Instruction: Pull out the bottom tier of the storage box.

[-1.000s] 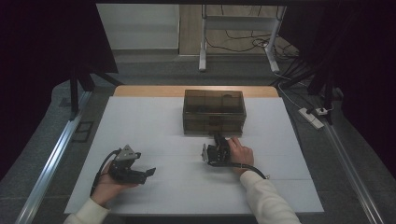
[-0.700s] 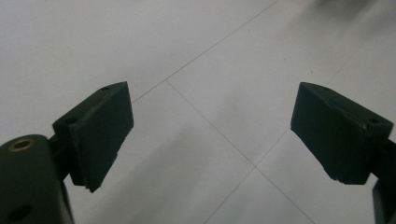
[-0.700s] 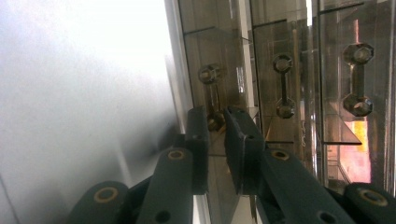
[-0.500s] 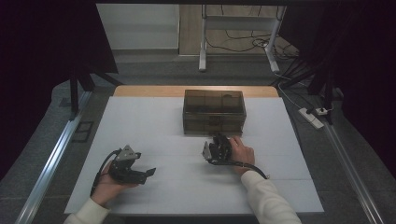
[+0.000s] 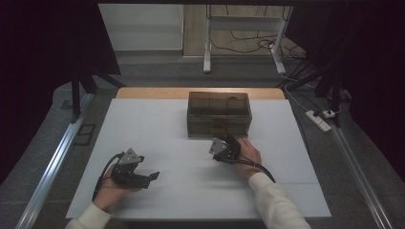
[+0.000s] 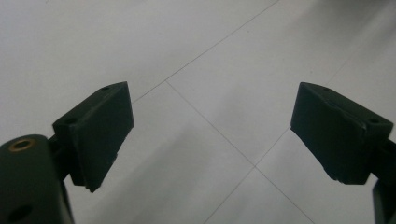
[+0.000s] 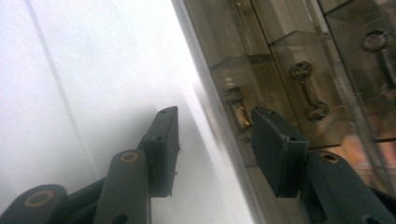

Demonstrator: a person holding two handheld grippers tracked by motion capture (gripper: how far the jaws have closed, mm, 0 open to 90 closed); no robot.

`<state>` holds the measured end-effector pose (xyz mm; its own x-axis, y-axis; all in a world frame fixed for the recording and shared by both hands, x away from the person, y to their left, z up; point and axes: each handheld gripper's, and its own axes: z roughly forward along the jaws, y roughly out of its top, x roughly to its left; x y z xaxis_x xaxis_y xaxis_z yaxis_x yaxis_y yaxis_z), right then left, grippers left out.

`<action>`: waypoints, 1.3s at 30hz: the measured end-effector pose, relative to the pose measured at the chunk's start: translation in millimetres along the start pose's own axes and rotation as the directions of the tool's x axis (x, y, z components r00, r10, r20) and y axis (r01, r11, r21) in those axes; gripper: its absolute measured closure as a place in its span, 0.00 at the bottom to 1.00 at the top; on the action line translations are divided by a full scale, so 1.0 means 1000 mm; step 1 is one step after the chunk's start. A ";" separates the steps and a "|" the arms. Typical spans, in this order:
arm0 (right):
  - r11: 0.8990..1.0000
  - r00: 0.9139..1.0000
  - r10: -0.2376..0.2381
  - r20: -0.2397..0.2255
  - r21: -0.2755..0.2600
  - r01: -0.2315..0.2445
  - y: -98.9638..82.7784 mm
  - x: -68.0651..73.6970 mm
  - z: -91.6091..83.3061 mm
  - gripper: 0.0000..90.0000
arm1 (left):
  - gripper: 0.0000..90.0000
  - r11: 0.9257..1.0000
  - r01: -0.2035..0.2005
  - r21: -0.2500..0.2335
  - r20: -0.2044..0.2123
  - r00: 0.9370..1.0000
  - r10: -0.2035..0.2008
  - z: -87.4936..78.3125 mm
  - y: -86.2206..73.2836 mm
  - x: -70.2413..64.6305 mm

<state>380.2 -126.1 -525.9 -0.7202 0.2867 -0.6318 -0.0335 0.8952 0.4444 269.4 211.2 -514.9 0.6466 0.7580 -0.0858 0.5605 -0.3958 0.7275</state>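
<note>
A brown see-through drawer box (image 5: 218,113) stands at the back middle of the white table (image 5: 191,195). My right gripper (image 5: 223,147) hovers just in front of it, held by a hand. In the right gripper view the box front (image 7: 303,56) with its metal drawer handles (image 7: 308,91) is close ahead. The right gripper (image 7: 215,116) has just been opening its jaws; they stand apart with nothing between them. My left gripper (image 5: 152,177) rests low at the front left, pointing right. In the left gripper view it (image 6: 212,100) is wide open over bare table.
Thin seams cross the white tabletop (image 6: 210,135). A wooden strip (image 5: 143,93) borders the table's far edge. On the floor beyond are a desk frame (image 5: 243,28) and cables, with a power strip (image 5: 319,119) at the right.
The right gripper has lifted slightly in front of the box, and its jaws have spread apart. The left gripper has stayed where it was.
</note>
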 end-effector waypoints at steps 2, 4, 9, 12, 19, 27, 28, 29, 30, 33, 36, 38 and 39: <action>0.999 0.998 0.027 -0.052 -0.017 -0.028 0.000 -0.003 -0.001 0.55 | 0.14 1.000 0.000 -0.001 -0.001 1.000 0.000 0.000 0.000 0.000; 0.998 0.993 0.058 -0.102 -0.029 -0.061 0.001 -0.006 -0.003 0.54 | 0.14 1.000 0.000 -0.001 -0.002 1.000 0.000 0.000 0.000 0.000; 0.991 0.978 0.116 -0.175 -0.043 -0.125 0.007 -0.013 -0.009 0.54 | 0.14 1.000 0.000 0.000 -0.002 1.000 0.000 0.000 0.000 0.000; 0.985 0.968 0.145 -0.205 -0.059 -0.160 0.007 -0.017 -0.012 0.53 | 0.14 1.000 -0.002 0.001 -0.003 1.000 0.002 0.000 0.000 -0.001; 0.971 0.940 0.206 -0.273 -0.059 -0.230 0.005 -0.026 -0.015 0.52 | 0.14 1.000 -0.002 0.000 -0.003 1.000 0.002 0.000 0.000 0.000; 0.969 0.929 0.224 -0.295 -0.037 -0.246 0.006 -0.033 -0.014 0.48 | 0.14 1.000 -0.008 0.005 -0.003 1.000 0.008 0.001 0.000 -0.001; 0.968 0.927 0.228 -0.297 -0.037 -0.249 0.007 -0.033 -0.014 0.48 | 0.14 1.000 -0.009 0.006 -0.003 1.000 0.009 0.001 0.000 -0.001; 0.968 0.929 0.225 -0.295 -0.038 -0.247 0.007 -0.035 -0.014 0.48 | 0.14 1.000 -0.009 0.006 -0.003 1.000 0.009 0.001 0.000 -0.001; 0.968 0.928 0.226 -0.297 -0.037 -0.248 0.007 -0.036 -0.014 0.48 | 0.14 1.000 -0.009 0.006 -0.003 1.000 0.009 0.001 0.000 -0.001; 0.966 0.929 0.230 -0.290 -0.045 -0.254 0.009 -0.038 -0.015 0.48 | 0.14 1.000 -0.010 0.006 -0.002 1.000 0.010 0.001 0.000 -0.001; 0.968 0.931 0.223 -0.287 -0.046 -0.246 0.009 -0.040 -0.015 0.48 | 0.14 1.000 -0.011 0.008 -0.001 1.000 0.011 0.002 0.000 -0.001; 0.968 0.930 0.228 -0.288 -0.037 -0.249 0.008 -0.042 -0.014 0.48 | 0.14 1.000 -0.012 0.009 0.001 1.000 0.012 0.002 0.000 -0.001; 0.968 0.931 0.229 -0.285 -0.034 -0.248 0.008 -0.043 -0.013 0.48 | 0.14 1.000 -0.013 0.009 0.001 1.000 0.013 0.002 0.000 -0.001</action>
<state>401.8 -136.1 -487.3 -0.8754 0.3745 -0.3057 0.1228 0.7839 0.6086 269.6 209.2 -516.4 0.6543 0.7523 -0.0774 0.5570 -0.4101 0.7222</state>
